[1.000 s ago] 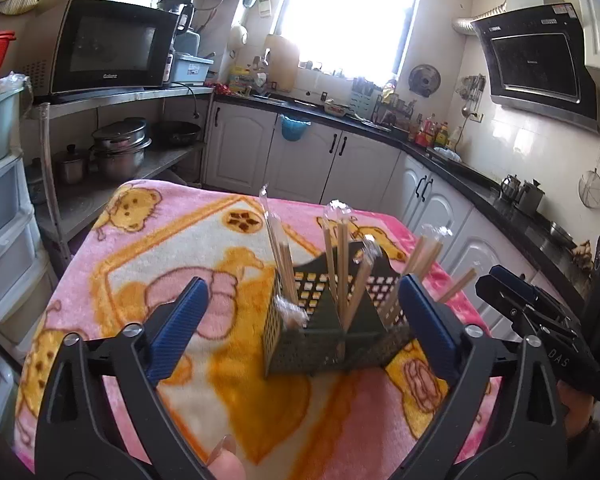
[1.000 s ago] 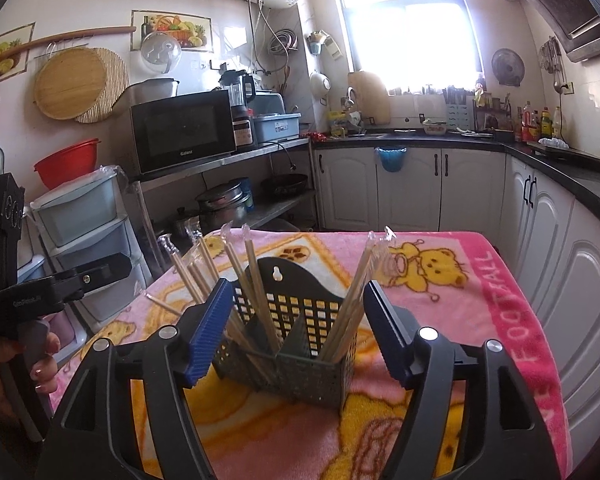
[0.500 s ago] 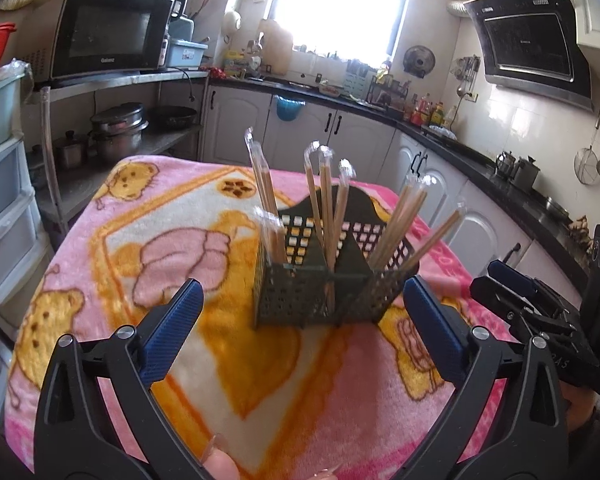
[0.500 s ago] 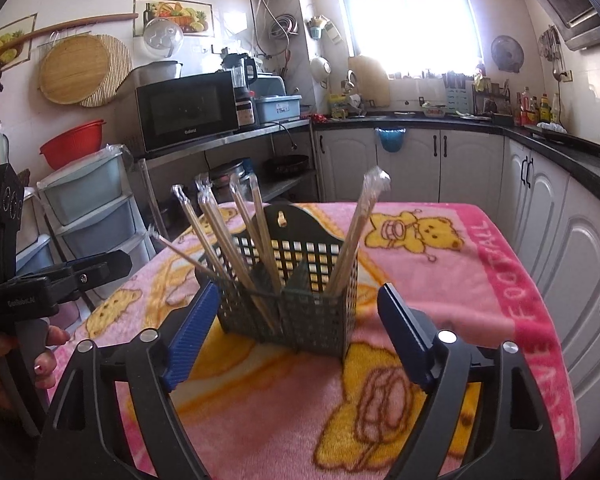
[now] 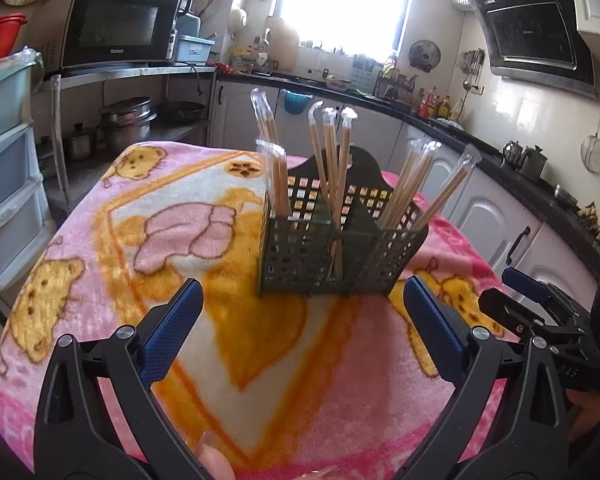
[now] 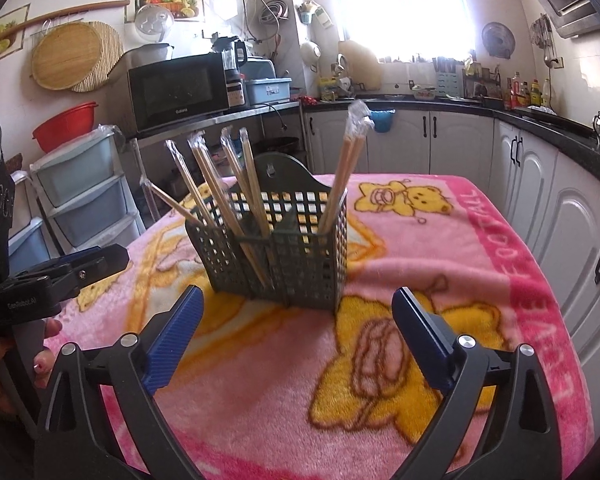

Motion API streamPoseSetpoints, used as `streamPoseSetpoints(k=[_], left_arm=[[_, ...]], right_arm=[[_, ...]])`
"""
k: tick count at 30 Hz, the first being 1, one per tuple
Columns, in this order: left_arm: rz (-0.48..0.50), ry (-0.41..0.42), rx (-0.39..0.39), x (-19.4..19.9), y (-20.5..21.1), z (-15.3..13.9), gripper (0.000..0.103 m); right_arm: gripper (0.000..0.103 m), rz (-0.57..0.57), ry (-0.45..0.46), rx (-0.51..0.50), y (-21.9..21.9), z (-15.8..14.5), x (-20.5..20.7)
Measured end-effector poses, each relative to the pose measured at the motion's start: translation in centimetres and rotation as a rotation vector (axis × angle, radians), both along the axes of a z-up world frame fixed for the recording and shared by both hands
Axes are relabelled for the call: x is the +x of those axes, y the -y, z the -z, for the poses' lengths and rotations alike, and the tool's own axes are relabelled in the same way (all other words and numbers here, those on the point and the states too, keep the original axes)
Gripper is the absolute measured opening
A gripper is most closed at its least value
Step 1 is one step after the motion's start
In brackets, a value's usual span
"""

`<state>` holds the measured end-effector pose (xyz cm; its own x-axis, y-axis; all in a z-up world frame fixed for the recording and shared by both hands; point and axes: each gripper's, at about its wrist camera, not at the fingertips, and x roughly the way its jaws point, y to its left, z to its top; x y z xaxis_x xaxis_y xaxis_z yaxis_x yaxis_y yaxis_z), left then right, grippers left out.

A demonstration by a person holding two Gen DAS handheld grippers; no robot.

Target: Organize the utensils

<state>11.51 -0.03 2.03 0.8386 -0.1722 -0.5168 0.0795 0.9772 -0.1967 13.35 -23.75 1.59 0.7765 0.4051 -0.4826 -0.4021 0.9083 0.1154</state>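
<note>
The right gripper [image 6: 294,338] hangs over the pink bear-print blanket [image 6: 440,248] with its jaws opening, already spread wide. Nothing lies between the blue pads [image 6: 418,340] and they touch nothing. The left gripper [image 5: 300,328] is likewise released, jaws wide apart and empty, its pads above the cloth. In the left wrist view the right gripper shows at the right edge, just beside the left one.

Just beyond both sets of fingertips, but apart from them, stands the dark green utensil basket [image 6: 300,256], upright near the middle of the blanket. The wrapped chopsticks [image 5: 336,184] stand in its compartments: some at the left, some in the middle, some leaning out to the right (still in clear sleeves).

No loose utensil shows on the visible blanket, so the sorting looks finished or nearly so. What remains, I judge, is only to draw both grippers clear.
</note>
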Motion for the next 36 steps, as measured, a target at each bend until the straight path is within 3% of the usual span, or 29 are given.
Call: streamPoseSetpoints(k=[10,15,22,30,36], left_arm=[[-0.025,0.031,0.046,-1.3,0.9,1.6,0.093],[-0.043,0.069,0.052,-1.9,1.0,2.0,0.093],[-0.048,0.134,0.055,-2.6,1.3,2.4,0.093],[-0.067,0.221,0.074,-3.2,1.4,2.9,0.093],[-0.088,0.254,0.063,-3.2,0.9,3.3,0.093]], right_arm=[[0.093,0.028,0.014,-0.038,0.2,2.2,-1.1],[0.093,0.032,0.037,0.005,0.8,2.8,-1.6],[0.094,0.043,0.123,0.034,0.9,2.6,-2.8],[0.096,0.095,0.282,0.058,1.4,2.3,-4.6],[0.097,0.115,0.332,0.048,1.4,2.3,-5.1]])
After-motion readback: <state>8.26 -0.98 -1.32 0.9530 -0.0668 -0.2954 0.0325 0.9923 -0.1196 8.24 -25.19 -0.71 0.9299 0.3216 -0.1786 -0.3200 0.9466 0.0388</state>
